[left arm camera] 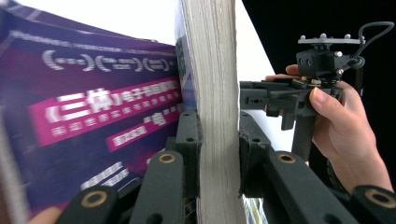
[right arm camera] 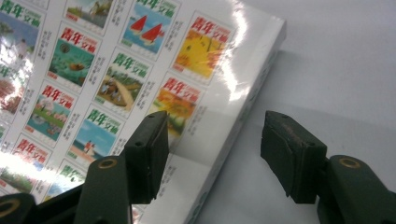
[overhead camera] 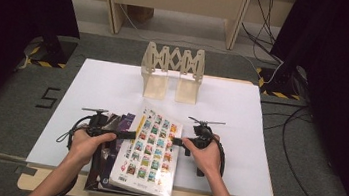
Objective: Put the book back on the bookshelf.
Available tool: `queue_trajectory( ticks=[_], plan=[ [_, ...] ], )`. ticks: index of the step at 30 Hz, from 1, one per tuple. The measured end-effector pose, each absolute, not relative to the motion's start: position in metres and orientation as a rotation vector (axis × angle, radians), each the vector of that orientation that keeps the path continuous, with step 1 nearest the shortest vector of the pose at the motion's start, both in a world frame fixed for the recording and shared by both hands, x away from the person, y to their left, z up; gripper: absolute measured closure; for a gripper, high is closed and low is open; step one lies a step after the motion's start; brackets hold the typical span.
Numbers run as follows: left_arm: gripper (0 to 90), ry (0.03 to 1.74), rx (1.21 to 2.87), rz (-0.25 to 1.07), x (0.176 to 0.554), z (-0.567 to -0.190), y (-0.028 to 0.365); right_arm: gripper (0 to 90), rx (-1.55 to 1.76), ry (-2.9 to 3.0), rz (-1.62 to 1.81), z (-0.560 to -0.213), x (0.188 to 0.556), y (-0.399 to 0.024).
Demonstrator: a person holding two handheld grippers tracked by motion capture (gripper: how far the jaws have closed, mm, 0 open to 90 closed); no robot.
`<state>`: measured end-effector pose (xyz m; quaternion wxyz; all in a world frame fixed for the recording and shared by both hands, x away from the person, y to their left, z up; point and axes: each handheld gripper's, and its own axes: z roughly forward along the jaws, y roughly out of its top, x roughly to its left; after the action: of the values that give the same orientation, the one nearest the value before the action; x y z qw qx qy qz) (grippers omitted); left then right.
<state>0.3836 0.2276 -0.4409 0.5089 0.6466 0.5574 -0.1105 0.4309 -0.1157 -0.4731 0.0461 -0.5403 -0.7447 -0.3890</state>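
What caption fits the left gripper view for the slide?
Left gripper fingers clamp the thick book's page edge; right gripper waits beyond.

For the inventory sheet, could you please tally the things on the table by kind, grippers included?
Books: 2, a white-covered book with small pictures, lying on a purple-covered book; a further book under them cannot be ruled out
Wooden folding racks: 1, the rack at the far edge
Grippers: 2, the left gripper and the right gripper
Total: 5
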Motion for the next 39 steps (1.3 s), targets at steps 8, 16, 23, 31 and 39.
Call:
queue_trajectory(
  ticks=[8, 16, 23, 31, 39],
  plan=[
    [73.8, 1.407, 1.494, -0.285, 0.388, -0.449, 0.259, 42.2, -1.62, -2.222, -1.19, -0.475, 0.454, -0.098],
    [73.6, 1.404, 1.531, -0.284, 0.392, -0.459, 0.261, 41.6, -1.625, -2.163, -1.186, -0.477, 0.47, -0.087],
    [73.6, 1.381, 1.541, -0.299, 0.398, -0.466, 0.257, 38.1, -1.631, -2.123, -1.188, -0.481, 0.474, -0.09],
    [73.6, 1.351, 1.543, -0.337, 0.401, -0.473, 0.254, 37.1, -1.635, -2.05, -1.17, -0.484, 0.481, -0.094],
    [73.0, 1.329, 1.631, -0.302, 0.401, -0.47, 0.248, 57.5, -1.679, -2.08, -1.242, -0.464, 0.476, -0.094]
  ],
)
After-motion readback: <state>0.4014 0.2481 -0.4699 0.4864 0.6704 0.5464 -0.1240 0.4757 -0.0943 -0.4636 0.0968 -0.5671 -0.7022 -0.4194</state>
